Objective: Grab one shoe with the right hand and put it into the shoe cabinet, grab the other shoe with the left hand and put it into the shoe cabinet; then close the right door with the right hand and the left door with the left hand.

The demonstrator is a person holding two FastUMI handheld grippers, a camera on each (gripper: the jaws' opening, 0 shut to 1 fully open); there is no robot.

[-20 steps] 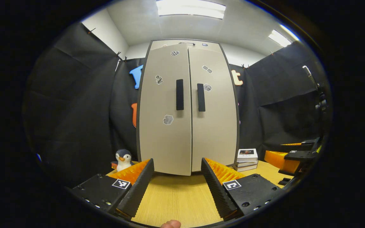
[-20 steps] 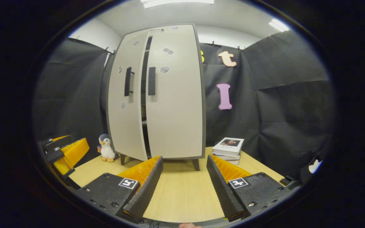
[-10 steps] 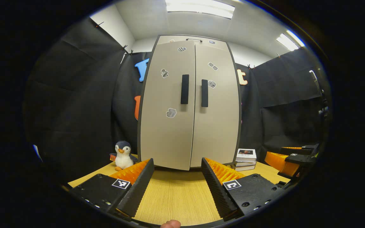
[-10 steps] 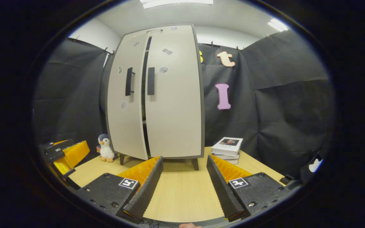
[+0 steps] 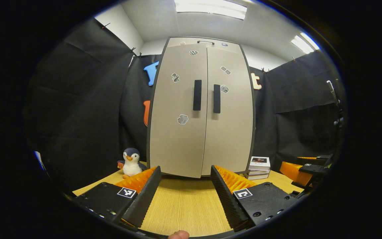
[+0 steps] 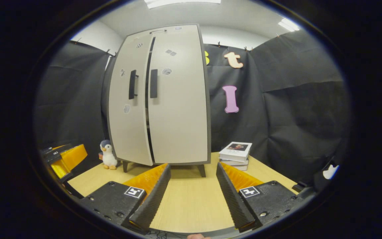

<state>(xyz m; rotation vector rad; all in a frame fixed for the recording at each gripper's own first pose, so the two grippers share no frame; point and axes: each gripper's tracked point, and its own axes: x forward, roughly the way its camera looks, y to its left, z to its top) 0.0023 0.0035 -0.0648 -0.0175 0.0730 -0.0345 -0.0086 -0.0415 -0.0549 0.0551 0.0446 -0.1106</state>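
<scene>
Cabinet (image 5: 201, 113) stands ahead of both released, empty hand-held grippers (image 5: 186, 192) (image 6: 193, 194); left door (image 6: 128, 106) apparently nearer shut than before.

We cannot see inside the shoe cabinet (image 5: 201, 113); its doors cover the shoes. At the tabletop's (image 5: 184, 202) near edge, a fingertip (image 5: 178, 235) is cut off. The door stickers (image 5: 182, 119) are too small to make out.

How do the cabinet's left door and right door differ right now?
In the right gripper view the left door stands slightly proud with a dark gap beside it; the right door sits flush. The left door carries three stickers, the right two. Both are beige with a dark vertical handle.
</scene>
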